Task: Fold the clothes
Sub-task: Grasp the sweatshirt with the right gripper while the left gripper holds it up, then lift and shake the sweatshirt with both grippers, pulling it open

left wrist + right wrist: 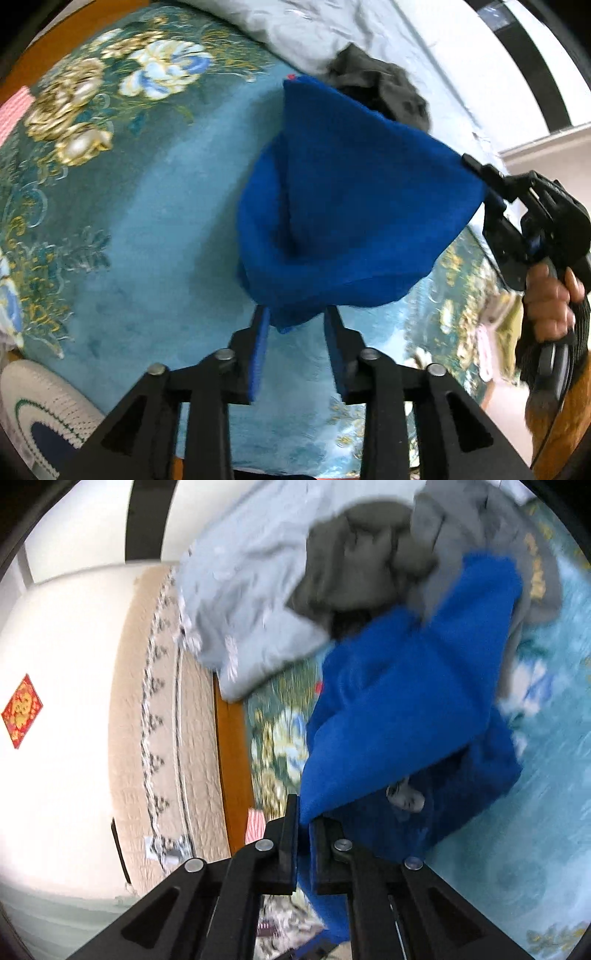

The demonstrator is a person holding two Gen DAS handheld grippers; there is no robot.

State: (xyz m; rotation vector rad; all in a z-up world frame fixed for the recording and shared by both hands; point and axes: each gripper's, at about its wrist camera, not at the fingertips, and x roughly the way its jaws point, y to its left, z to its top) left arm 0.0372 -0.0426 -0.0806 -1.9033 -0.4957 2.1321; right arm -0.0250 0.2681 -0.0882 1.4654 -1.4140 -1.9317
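A bright blue garment (351, 203) is lifted off the teal floral bedspread (147, 229). In the left wrist view my left gripper (295, 314) stands open, and the garment's lowest corner hangs loosely between its blue pads (260, 354). At the right of that view a hand holds my right gripper (471, 166), shut on the garment's upper right corner and pulling it taut. In the right wrist view the right gripper (303, 812) has its jaws close together with an edge of the blue garment (406, 701) pinched between them. A small white label (404, 795) shows on the cloth.
A dark grey garment (380, 92) and a pale grey quilt (295, 29) lie heaped at the far side of the bed. A wooden bed edge (231, 760) borders the spread, with a beige quilted cover (162, 709) beyond. A white knitted item (44, 402) sits at the lower left.
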